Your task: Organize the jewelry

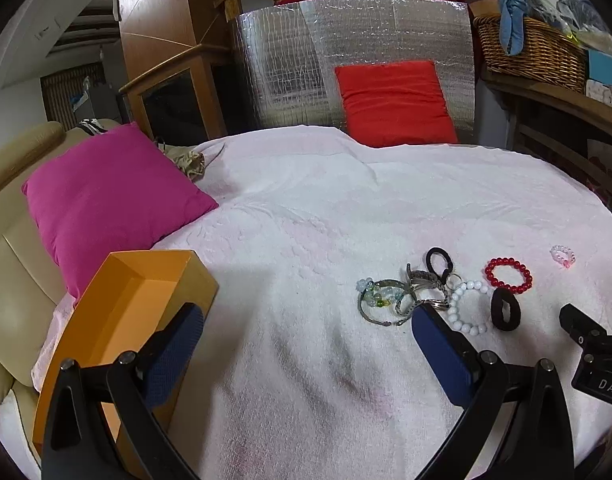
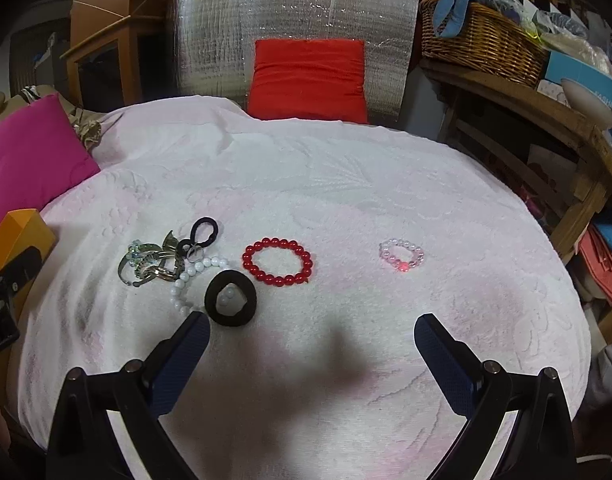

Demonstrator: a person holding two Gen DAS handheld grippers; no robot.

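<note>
Jewelry lies on a white towel-covered table [image 2: 306, 184]: a red bead bracelet [image 2: 277, 261] [image 1: 508, 275], a pink bead bracelet [image 2: 401, 256] [image 1: 562, 255], a white bead bracelet [image 2: 194, 276] [image 1: 468, 306], a black scrunchie [image 2: 230, 298] [image 1: 504, 309], a thin black hair tie [image 2: 204, 232] [image 1: 439, 262] and a tangle of metal bangles [image 2: 148, 264] [image 1: 394, 298]. An open orange box [image 1: 122, 320] stands at the table's left edge. My left gripper [image 1: 306, 332] is open, its right finger beside the bangles. My right gripper [image 2: 312, 340] is open, just short of the scrunchie.
A magenta cushion [image 1: 110, 196] lies at the left on a beige sofa [image 1: 14, 280]. A red cushion [image 2: 310, 80] leans on a silver foil panel [image 2: 290, 20] behind the table. A wicker basket [image 2: 482, 40] sits on a wooden shelf at the right.
</note>
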